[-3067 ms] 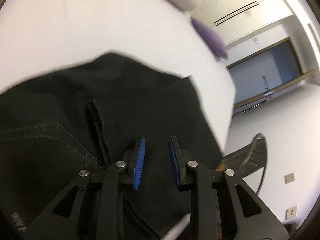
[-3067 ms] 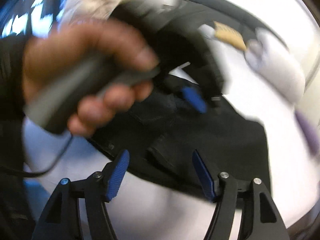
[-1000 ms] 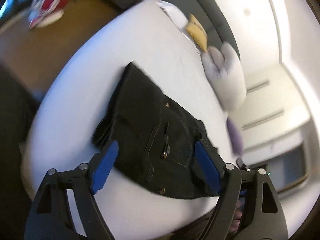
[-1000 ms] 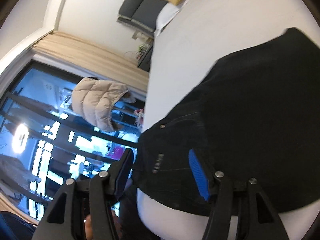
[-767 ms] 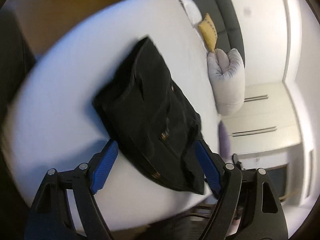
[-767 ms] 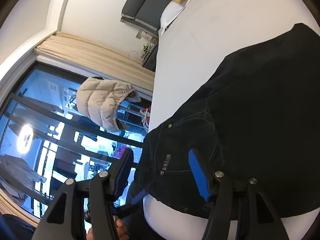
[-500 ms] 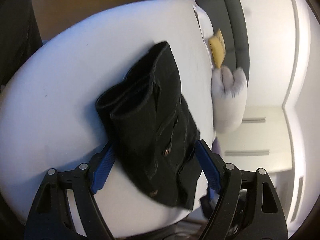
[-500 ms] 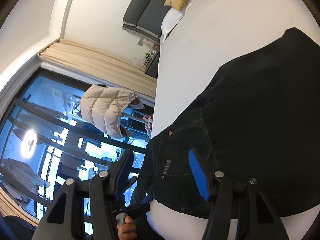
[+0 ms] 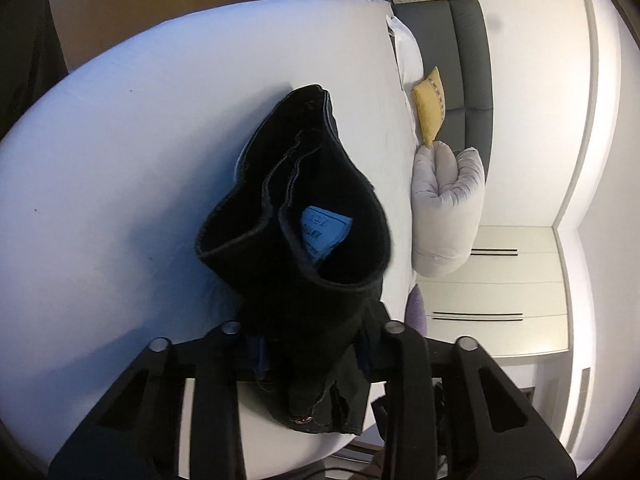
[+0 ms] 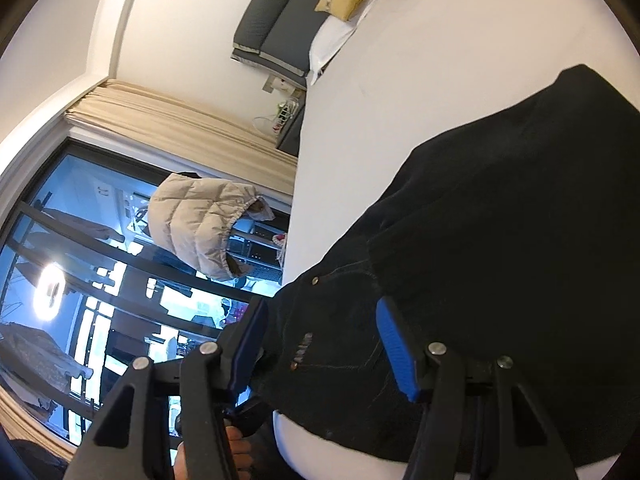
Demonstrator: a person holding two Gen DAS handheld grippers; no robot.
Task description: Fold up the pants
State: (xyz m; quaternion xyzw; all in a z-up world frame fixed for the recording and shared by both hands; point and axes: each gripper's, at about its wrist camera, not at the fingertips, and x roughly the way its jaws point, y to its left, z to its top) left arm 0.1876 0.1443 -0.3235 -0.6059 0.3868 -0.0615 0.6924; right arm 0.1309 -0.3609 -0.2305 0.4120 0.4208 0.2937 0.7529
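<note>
One pair of black pants point(image 9: 304, 240), folded into a thick bundle, lying toward the near right part of a white bed point(image 9: 140, 140); in the left wrist view the waistband end bulges up and open between the fingers, showing a blue label point(image 9: 324, 232) inside. Material: dense dark denim with visible topstitching, metal rivets and a small brand patch point(image 10: 302, 338); judged medium-heavy, limp rather than stiff, matte and not slippery, not fragile. Layers look bulky and springy, so a fold is likely to puff open unless pressed flat. Left gripper point(image 9: 312, 356): fingers spread fairly wide on either side of the raised waistband; the blue pads are mostly hidden by cloth, so whether they pinch it or merely straddle it cannot be told. Right gripper point(image 10: 324, 344): spread wide, empty, hovering at the near left edge of the bundle with one finger over the cloth and the other out past the bed edge. Suggested hold: the thick waistband seam or the doubled folded edge, where several layers can be pinched together; a single loose layer would likely slide and drag the stack apart. Nearby, far side: yellow cushion point(image 9: 430, 110), rolled grey duvet point(image 9: 448, 208), white pillow point(image 9: 408, 52), grey headboard point(image 9: 468, 60). Beyond the bed on the left: beige puffer jacket point(image 10: 200, 224) hanging before a dark window point(image 10: 80, 260).
</note>
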